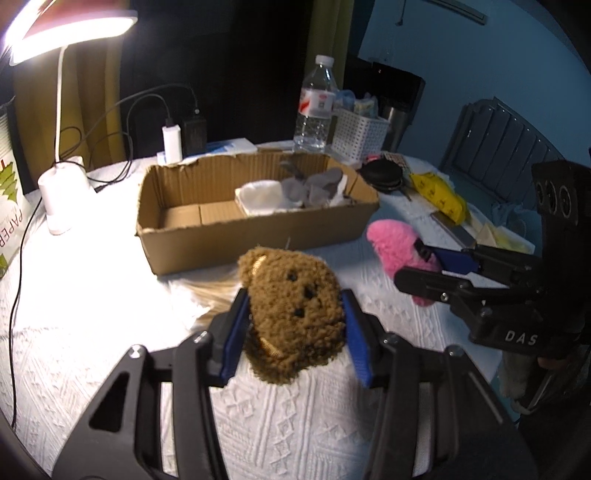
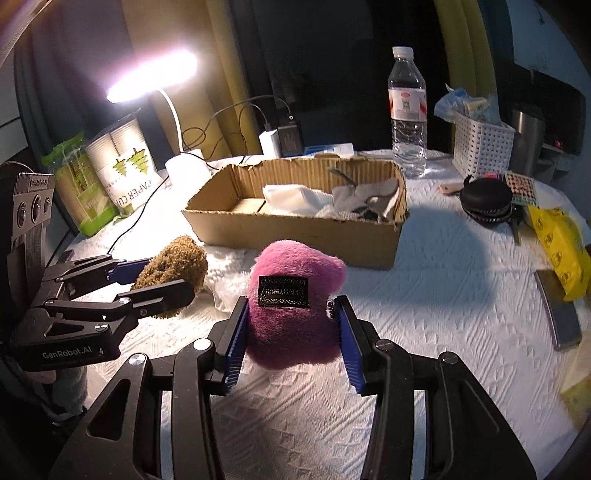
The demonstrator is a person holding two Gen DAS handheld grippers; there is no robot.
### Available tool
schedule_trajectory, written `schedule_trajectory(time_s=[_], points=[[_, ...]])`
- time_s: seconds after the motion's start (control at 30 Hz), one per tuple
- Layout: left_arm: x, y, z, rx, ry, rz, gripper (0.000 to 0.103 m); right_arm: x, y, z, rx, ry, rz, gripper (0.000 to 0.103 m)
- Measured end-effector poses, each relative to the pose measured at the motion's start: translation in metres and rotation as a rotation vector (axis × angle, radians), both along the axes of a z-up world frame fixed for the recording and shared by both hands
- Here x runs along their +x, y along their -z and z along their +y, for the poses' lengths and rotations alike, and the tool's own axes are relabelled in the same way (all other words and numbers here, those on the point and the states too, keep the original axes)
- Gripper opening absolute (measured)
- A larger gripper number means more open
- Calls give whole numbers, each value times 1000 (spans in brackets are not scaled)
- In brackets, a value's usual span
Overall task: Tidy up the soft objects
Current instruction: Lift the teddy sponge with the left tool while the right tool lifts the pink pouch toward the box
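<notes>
Bench has white textured cloth, lit by desk lamp. Cardboard box at centre. Left tongs clamped on brown plush, in front of box. Right tongs clamped on pink plush, also in front of box.

Curly brown plush, fuzzy pink plush with woven label. Matt corrugated cardboard box. White textured cloth cover. Clear glossy plastic bottle. Matt black plastic gripper, ribbed blue pads.
</notes>
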State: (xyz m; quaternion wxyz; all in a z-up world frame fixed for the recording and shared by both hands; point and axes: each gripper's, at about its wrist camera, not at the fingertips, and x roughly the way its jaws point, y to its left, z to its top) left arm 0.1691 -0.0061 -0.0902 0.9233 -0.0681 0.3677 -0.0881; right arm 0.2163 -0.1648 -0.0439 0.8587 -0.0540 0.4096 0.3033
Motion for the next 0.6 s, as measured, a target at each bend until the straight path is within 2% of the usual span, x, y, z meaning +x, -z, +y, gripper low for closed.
schedule_trajectory(time_s=[0.6], points=[[26,-17,21,-9,-30,-31,49,27,-13,17,-5,-19,-20,48]])
